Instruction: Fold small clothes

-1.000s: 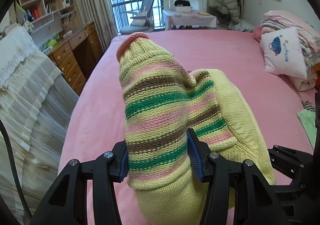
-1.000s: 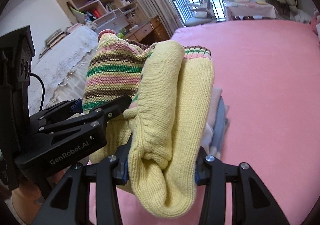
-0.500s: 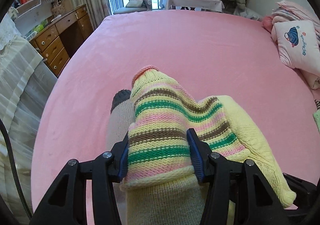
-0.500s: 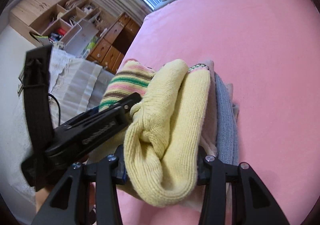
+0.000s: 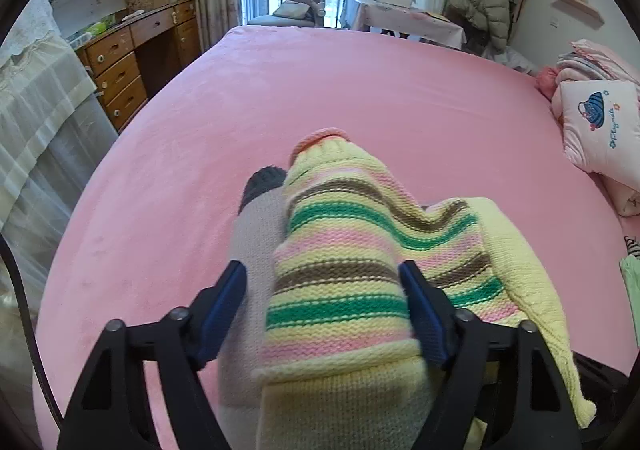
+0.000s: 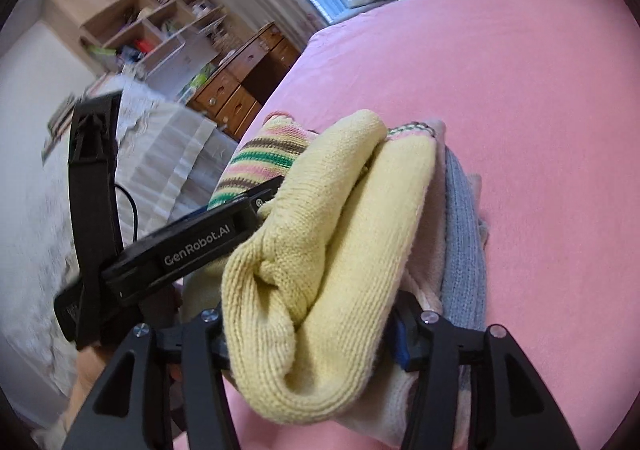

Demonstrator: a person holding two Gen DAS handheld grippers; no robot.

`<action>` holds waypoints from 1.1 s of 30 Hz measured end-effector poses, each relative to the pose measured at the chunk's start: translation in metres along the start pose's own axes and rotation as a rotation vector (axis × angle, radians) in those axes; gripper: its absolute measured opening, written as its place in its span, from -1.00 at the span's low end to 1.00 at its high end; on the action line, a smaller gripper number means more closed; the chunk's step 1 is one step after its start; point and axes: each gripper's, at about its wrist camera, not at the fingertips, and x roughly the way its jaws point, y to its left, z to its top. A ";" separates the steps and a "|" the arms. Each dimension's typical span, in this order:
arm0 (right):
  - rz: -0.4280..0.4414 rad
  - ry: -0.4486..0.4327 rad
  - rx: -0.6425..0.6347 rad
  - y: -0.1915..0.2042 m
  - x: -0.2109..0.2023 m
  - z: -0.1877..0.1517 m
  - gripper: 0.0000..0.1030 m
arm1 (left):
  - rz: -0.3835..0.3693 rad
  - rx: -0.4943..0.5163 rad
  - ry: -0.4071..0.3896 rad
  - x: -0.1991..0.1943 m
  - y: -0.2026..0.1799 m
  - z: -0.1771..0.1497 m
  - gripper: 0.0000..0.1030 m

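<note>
A folded yellow knit sweater (image 5: 360,282) with pink, green and brown stripes rests on a stack of folded clothes (image 5: 250,250) on the pink bed (image 5: 360,90). My left gripper (image 5: 322,306) stands open around its striped sleeve; the left pad is clear of the knit. My right gripper (image 6: 308,330) stands around the plain yellow fold (image 6: 340,250), with the stack's beige and grey layers (image 6: 460,218) beside it. I cannot tell whether its pads press the fold. The left gripper's body (image 6: 192,238) shows in the right wrist view.
A white pillow (image 5: 600,126) and piled pink bedding lie at the bed's right edge. A wooden desk with drawers (image 5: 128,62) stands left of the bed, and a draped bed (image 5: 36,122) is further left. A striped and a green garment (image 5: 632,266) lie at far right.
Both grippers lowered the sweater onto the stack of folded clothes. The left gripper's jaws have opened wider, off the striped sleeve.
</note>
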 end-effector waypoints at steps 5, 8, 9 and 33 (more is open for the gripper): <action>-0.032 0.027 0.009 0.005 -0.023 0.010 0.22 | 0.051 0.019 -0.010 -0.029 -0.002 0.000 0.87; -0.057 -0.003 -0.015 0.014 -0.049 0.011 0.22 | 0.071 -0.010 -0.017 -0.054 0.002 -0.003 0.87; -0.060 -0.014 -0.019 0.017 -0.057 0.011 0.22 | 0.090 -0.010 -0.020 -0.063 0.003 -0.006 0.87; -0.189 -0.069 -0.198 0.103 -0.313 -0.089 0.21 | 0.049 0.031 -0.014 -0.358 -0.103 -0.140 0.87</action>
